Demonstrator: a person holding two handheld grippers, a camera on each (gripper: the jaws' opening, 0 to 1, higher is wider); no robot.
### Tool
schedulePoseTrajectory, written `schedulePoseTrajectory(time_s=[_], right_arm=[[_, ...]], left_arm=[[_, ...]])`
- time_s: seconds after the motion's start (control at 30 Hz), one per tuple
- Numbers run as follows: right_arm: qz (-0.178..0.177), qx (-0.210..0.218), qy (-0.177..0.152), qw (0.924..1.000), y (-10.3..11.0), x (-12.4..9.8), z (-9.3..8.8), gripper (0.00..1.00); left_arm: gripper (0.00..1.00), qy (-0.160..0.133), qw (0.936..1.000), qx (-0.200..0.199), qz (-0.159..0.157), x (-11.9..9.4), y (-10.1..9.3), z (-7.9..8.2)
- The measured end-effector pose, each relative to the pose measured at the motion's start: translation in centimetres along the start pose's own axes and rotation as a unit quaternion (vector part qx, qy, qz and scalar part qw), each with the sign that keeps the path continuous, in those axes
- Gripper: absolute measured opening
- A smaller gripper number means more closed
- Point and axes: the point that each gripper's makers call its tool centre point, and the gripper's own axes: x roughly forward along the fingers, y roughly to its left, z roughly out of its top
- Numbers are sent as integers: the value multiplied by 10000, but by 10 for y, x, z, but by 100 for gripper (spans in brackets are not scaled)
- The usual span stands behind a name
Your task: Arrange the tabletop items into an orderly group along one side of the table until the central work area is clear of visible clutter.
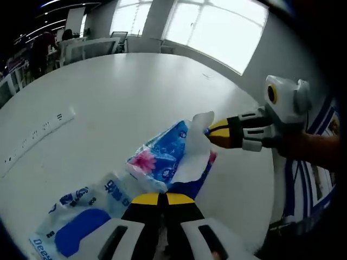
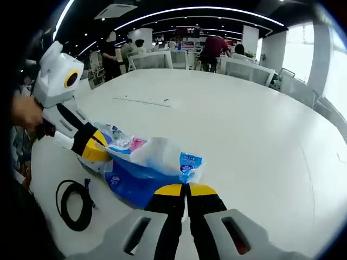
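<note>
Closest to us in the left gripper view, our left gripper (image 1: 162, 199) has its 2 yellow-tipped fingers pinched together on the near end of a tissue pack (image 1: 162, 162), a blue and white plastic wrapper with a pink flower print. A white tissue (image 1: 194, 149) sticks up out of the pack. Just past it, coming in from the right, the right gripper (image 1: 212, 134) has its fingers clenched on the far end of that tissue, with a hand (image 1: 314, 149) holding it behind. So the pack sits on the white tabletop (image 1: 119, 92) stretched between both grippers.

In the right gripper view we get the same thing from the other side: the right gripper (image 2: 187, 189) is closed at the pack's edge (image 2: 154, 162), and the left gripper (image 2: 103, 149) comes in from the left, clamped on the wrapper's other end, with a hand (image 2: 24, 114) holding it. A coiled black cable (image 2: 73, 203) lies on the tabletop just beside the pack, on the near left.

Further out, a long white power strip (image 2: 143, 101) lies flat, well apart from the pack; it also shows in the left gripper view (image 1: 38, 132). At the far edge we see white chairs (image 2: 154, 58) and a few people standing (image 2: 111, 51), and big bright windows (image 1: 214, 27).
</note>
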Motion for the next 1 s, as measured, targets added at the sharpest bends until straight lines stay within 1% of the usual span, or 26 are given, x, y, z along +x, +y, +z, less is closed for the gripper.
schedulePoseTrajectory(time_s=[0.07,0.13,0.2,0.27,0.33,0.4,0.47,0.57,0.67,0.73,0.8,0.93,1.0], right_arm=[[-4,8,26,10000,-2,3,-4,0],[64,131,-23,9999,1,3,-6,0],[19,160,-13,9999,0,7,-9,0],[5,158,-65,9999,1,7,-7,0],[-4,160,-32,9999,1,9,-9,0],[-31,160,-71,9998,0,10,-9,0],[-66,267,-131,9995,1,9,-7,0],[-108,244,-162,9995,-1,10,-9,0],[-110,314,-179,9993,-4,14,-10,0],[-121,285,-180,9994,-3,13,-11,0],[-124,268,-185,9994,-3,13,-10,0],[-155,275,-142,9994,-6,14,-14,0],[-132,395,-146,9990,-6,15,-15,1]], left_arm=[[0,3,10000,36,12,1,1,0],[0,12,9999,55,105,0,5,1],[0,30,10000,-35,35,1,3,1],[0,52,10000,1,61,2,2,-1],[0,76,9999,50,89,3,2,-3],[0,99,9999,20,89,4,3,-6],[0,81,9999,-68,99,5,5,-6],[0,24,9999,-37,135,6,5,-3],[1,62,9999,12,105,8,4,-5],[2,65,9999,29,129,9,5,-6],[3,3,9999,25,168,8,6,-4],[6,59,9998,14,170,11,8,-7],[7,72,9999,-55,129,11,7,-8]])
